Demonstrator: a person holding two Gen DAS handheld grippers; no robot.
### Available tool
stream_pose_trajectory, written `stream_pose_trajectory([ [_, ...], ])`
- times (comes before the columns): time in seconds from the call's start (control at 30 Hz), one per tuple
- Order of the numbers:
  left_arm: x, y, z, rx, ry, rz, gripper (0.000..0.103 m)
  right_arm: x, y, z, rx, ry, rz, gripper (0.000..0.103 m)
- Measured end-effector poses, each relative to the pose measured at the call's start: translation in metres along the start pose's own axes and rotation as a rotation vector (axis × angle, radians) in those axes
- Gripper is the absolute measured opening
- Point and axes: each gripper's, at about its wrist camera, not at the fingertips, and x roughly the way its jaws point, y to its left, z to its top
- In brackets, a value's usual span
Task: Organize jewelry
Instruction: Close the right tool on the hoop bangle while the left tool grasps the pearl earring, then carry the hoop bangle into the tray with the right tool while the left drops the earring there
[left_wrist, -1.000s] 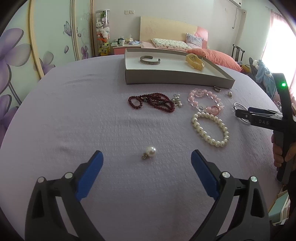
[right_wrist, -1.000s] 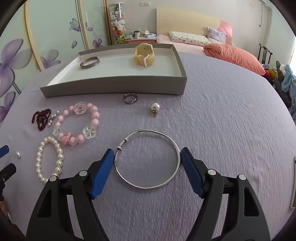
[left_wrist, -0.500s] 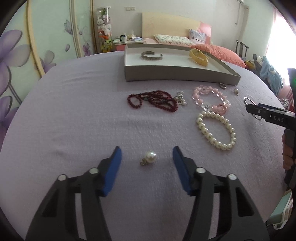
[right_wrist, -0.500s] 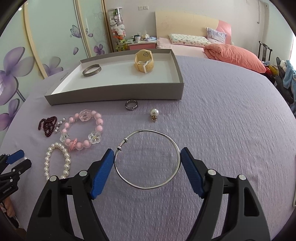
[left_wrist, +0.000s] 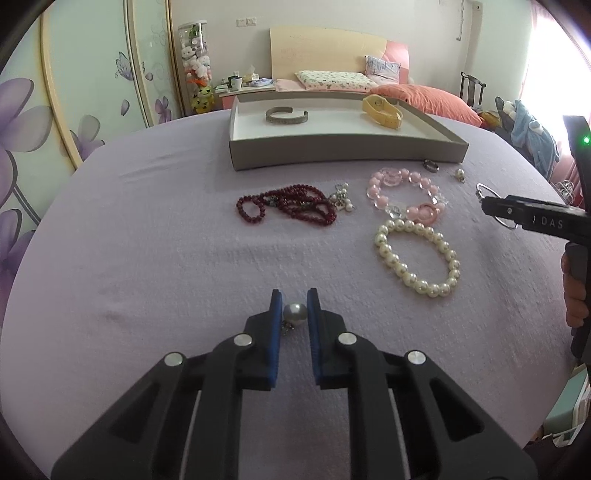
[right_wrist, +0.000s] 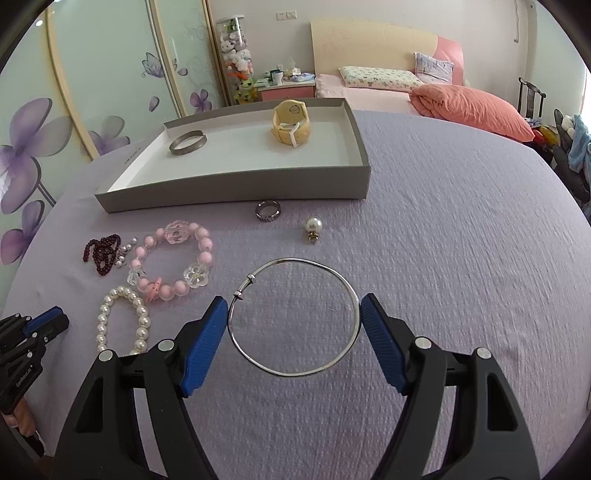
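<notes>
Left tongs (left_wrist: 294, 306) clamped on pearl pendant (left_wrist: 294, 313); right tongs (right_wrist: 293, 319) spread around silver bangle (right_wrist: 294, 317).

Pendant sits between the blue pads, near the surface's (left_wrist: 147, 258) near edge. Bangle lies flat, both pads at its rim; contact unclear. Beyond: white pearl bracelet (left_wrist: 417, 256), pink bead bracelet (left_wrist: 406, 195), dark red beads (left_wrist: 288, 205) mid-surface. Ring (right_wrist: 268, 211) and second pearl pendant (right_wrist: 313, 227) just before the tray (right_wrist: 240, 190) at far edge; tray holds cuff (right_wrist: 187, 142) and yellow watch (right_wrist: 291, 123).

"DAS" on right gripper (left_wrist: 517, 210)
</notes>
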Motion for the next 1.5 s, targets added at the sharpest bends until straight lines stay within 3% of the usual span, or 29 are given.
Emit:
stream_pose_trajectory([
  [0.53,-0.021,0.013,0.031,-0.048,-0.066,-0.006,0.014,-0.017,0.003,0.007,-0.004,-0.037,0.017,0.075],
  [0.9,-0.016,0.017,0.095,-0.080,-0.144,-0.022,0.014,-0.028,0.004,0.053,-0.004,-0.111,0.017,0.075],
  [1.2,0.028,0.023,0.169,-0.136,-0.149,-0.020,0.013,-0.005,0.012,0.112,-0.003,-0.186,0.021,0.075],
  [1.5,0.094,0.017,0.217,-0.143,-0.078,-0.012,0.013,0.062,0.014,0.150,0.017,-0.142,-0.010,0.075],
])
